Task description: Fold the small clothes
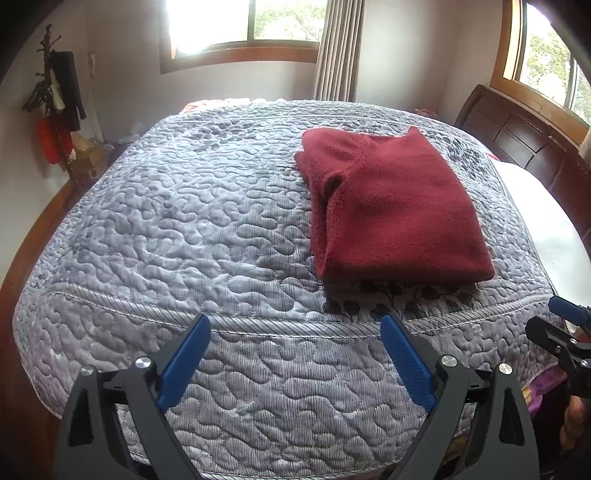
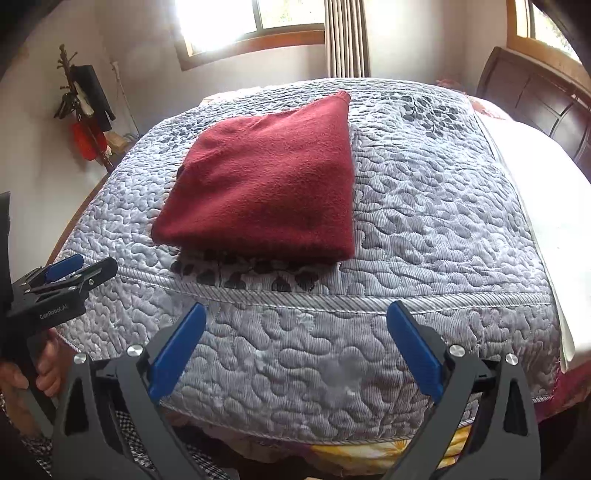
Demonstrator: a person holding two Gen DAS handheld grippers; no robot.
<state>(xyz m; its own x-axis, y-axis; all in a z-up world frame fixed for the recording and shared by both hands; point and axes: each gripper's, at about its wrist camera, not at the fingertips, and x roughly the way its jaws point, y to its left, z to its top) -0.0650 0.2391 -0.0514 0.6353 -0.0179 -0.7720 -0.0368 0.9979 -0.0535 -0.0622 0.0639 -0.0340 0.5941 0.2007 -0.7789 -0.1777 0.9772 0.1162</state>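
Bedroom w/ wood-framed windows (image 1: 243,26) and a striped curtain (image 1: 338,48) at the back wall; a coat rack (image 1: 55,96) stands far left, dark headboard (image 1: 517,136) at right. Grey quilted bedspread (image 1: 166,221) covers the bed, a white sheet (image 2: 546,206) along its right side. Red top (image 1: 391,206) lies folded into a neat rectangle on the bedspread, flat, near the front seam, more toward the right of the bed in the left wrist view. Left gripper (image 1: 295,354) hovers over the front edge of the bed, blue pads spread wide apart, nothing between them, not touching the top. Right gripper (image 2: 297,343) likewise: fingers wide apart, empty, near the front edge, well short of the top. Both sit side by side; a hand (image 2: 40,369) holds the left one's handle.
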